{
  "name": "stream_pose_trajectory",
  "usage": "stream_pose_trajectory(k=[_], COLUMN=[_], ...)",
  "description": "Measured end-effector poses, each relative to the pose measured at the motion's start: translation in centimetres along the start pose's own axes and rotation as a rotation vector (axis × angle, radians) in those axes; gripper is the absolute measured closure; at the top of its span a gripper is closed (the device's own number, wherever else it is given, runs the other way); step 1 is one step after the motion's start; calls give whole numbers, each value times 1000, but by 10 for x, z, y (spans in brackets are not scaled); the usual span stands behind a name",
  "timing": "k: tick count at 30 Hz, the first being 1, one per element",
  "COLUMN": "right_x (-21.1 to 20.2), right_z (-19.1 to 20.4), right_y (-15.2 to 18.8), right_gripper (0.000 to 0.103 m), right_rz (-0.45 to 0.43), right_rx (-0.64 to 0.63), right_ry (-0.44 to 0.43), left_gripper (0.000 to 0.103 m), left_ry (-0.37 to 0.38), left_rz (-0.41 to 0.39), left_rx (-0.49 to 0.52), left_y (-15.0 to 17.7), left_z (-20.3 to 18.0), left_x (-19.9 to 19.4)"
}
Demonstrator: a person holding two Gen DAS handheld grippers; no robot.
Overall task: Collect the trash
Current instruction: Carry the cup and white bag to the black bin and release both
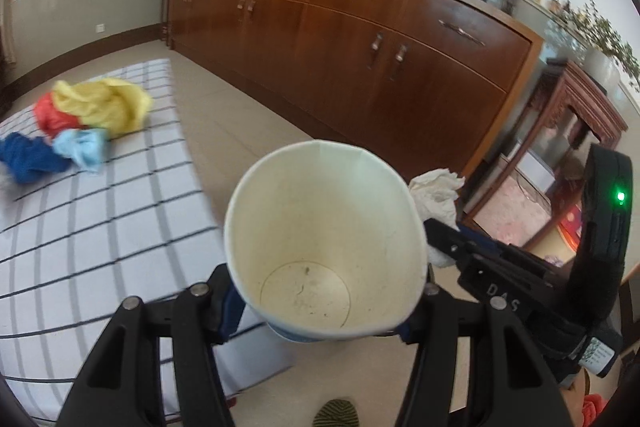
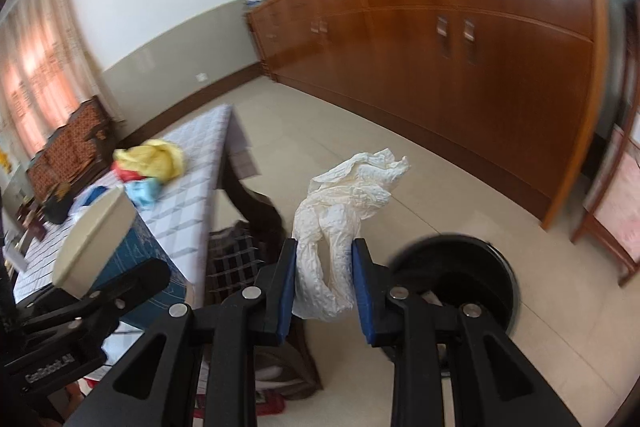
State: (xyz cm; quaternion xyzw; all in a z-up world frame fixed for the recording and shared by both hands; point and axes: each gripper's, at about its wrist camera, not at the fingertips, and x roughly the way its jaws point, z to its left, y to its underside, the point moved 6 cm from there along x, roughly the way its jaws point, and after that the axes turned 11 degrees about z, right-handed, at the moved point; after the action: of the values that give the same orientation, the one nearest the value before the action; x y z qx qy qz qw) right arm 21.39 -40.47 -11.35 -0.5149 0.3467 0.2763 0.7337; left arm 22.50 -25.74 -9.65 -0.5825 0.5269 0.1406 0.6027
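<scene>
My left gripper (image 1: 320, 311) is clamped on a paper cup (image 1: 324, 239), its pads pressing both sides near the base; the cup tips its open mouth toward the camera and is empty apart from some stains at the bottom. My right gripper (image 2: 324, 283) pinches a crumpled white tissue (image 2: 344, 219), which sticks up and flops out past the fingertips. Both hang over the pale tiled floor (image 2: 460, 187), beside the table (image 1: 100, 227) with its checked cloth. On that cloth lies a heap of yellow, red and blue rags (image 1: 88, 123). A long wooden cabinet (image 1: 360, 39) runs along the wall. A black round bin (image 2: 464, 279) sits on the floor just beyond my right fingers.
</scene>
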Motion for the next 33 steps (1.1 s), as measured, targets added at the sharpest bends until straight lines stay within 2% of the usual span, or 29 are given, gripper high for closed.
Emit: stream_pose_trajectory(k=[6, 10, 17, 27, 33], right_x=[11, 19, 43, 98, 134], right_z=[-83, -116, -139, -157, -175], right_y=[14, 23, 17, -2, 7], right_gripper=[74, 74, 74, 74, 74], right_rz=[90, 138, 211, 340, 436], right_rx=[175, 254, 282, 200, 236], right_ry=[16, 16, 26, 84, 84], left_gripper=[44, 44, 44, 44, 43], left_ry=[37, 45, 41, 11, 1], left_rz=[79, 132, 218, 317, 393], left_rx=[50, 41, 12, -34, -67], left_y=[1, 7, 22, 33, 38], left_z=[-46, -58, -66, -67, -67], left_x=[46, 75, 118, 165, 193])
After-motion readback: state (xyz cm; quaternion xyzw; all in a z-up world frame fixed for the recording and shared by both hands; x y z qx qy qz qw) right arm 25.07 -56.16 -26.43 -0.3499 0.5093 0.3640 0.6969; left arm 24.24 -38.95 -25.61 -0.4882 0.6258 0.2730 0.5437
